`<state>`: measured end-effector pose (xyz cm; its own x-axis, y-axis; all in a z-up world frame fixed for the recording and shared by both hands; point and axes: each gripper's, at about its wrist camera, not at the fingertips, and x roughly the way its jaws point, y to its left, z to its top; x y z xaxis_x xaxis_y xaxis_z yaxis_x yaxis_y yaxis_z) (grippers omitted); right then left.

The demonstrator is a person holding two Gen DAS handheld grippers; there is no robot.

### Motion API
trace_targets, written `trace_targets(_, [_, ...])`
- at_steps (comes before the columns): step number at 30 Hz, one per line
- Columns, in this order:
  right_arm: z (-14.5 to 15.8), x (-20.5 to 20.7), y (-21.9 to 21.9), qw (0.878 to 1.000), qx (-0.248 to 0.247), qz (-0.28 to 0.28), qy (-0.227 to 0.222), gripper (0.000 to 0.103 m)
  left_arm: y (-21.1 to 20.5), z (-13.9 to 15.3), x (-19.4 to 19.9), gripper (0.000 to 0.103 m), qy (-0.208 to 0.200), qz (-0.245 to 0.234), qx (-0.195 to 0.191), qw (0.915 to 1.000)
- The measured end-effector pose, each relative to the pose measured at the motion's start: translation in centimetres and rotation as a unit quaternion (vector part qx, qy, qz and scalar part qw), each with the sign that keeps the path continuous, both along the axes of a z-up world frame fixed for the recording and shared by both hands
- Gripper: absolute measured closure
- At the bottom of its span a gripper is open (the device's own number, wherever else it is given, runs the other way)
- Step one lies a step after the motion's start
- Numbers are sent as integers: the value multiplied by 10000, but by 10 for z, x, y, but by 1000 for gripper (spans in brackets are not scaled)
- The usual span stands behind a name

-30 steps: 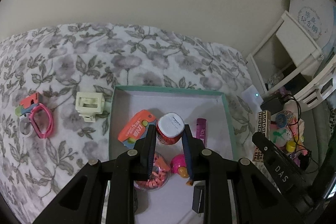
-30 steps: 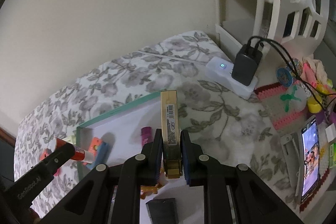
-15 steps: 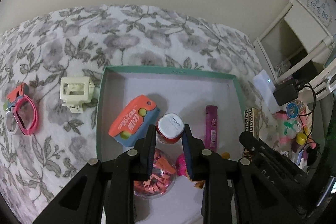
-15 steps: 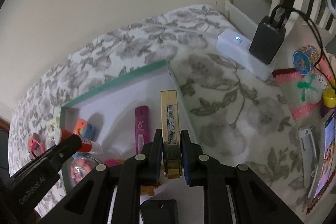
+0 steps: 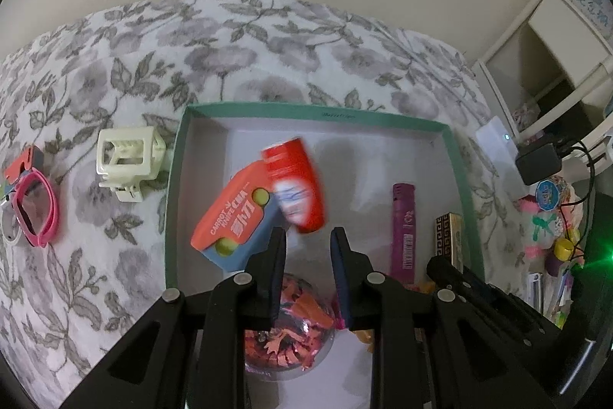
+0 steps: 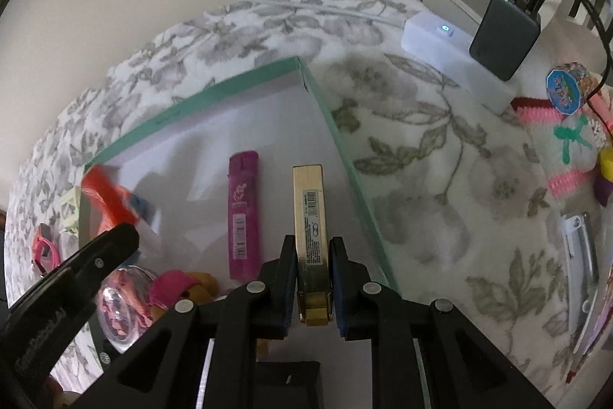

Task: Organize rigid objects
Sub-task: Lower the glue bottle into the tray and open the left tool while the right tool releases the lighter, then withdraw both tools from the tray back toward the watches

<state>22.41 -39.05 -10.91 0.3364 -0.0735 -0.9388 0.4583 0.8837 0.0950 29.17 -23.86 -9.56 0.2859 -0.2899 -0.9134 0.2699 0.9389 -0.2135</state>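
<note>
A green-rimmed box with a white floor lies on a floral blanket. My left gripper is open above it. A red bottle, blurred by motion, lies just beyond its fingertips against an orange and blue carrot-knife toy. My right gripper is shut on a gold rectangular box, held over the box's right side beside a purple lighter. The gold box and the lighter also show in the left wrist view.
A cream hair claw and pink goggles lie on the blanket left of the box. A clear ball with orange bits is in the box's near part. A white power strip with a dark charger is at the right.
My left gripper has opened and let go of the red bottle, which has tipped into the box. My right gripper has carried the gold box lower over the box's right side.
</note>
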Motion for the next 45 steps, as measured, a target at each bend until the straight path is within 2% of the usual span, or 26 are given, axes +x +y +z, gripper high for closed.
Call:
trace_targets(10, [-1,2,1,10000,-19,34,21,85,2,-1,0,78,26,14,26,10000])
trace_targets(17, [9,2,1,9999,6,117,7,84,2,18,-1,78,-41,-14,-52,10000])
trace_targets(18, [11,2,1,9999,31,119,-14,83,2,23,-1,78,-80,-22,-79,9999])
trace_targets(21, [21,1,0,9998,85,104,-112,66,3,37,-1,77,-172,-14,-102,9998])
trace_targets(26, [39,0,1,9995,62,106,-301,65,7,56,0,75,-313,24,-134,9994])
trace_targets(31, [61,-4,2,9986,-81,103,-511,64,15,68,3,53,-427,165,-59,9989])
trace_targets(33, [65,-4,2,9984,-82,90,-555,55,18,70,5,49,-470,204,-4,9987])
trace_targets(34, [66,-3,2,9984,-84,83,-551,45,21,70,6,46,-475,248,18,9986])
trace_targets(38, [62,0,5,9986,-76,124,-502,42,33,67,12,39,-458,457,107,9978])
trace_targets(40, [58,1,7,9988,-89,135,-463,36,38,63,15,27,-454,560,162,9973])
trace_targets(41, [57,2,7,9988,-108,138,-463,32,42,62,16,24,-451,612,175,9970])
trace_targets(45, [56,2,9,9985,-142,182,-487,27,54,58,20,22,-477,832,258,9951])
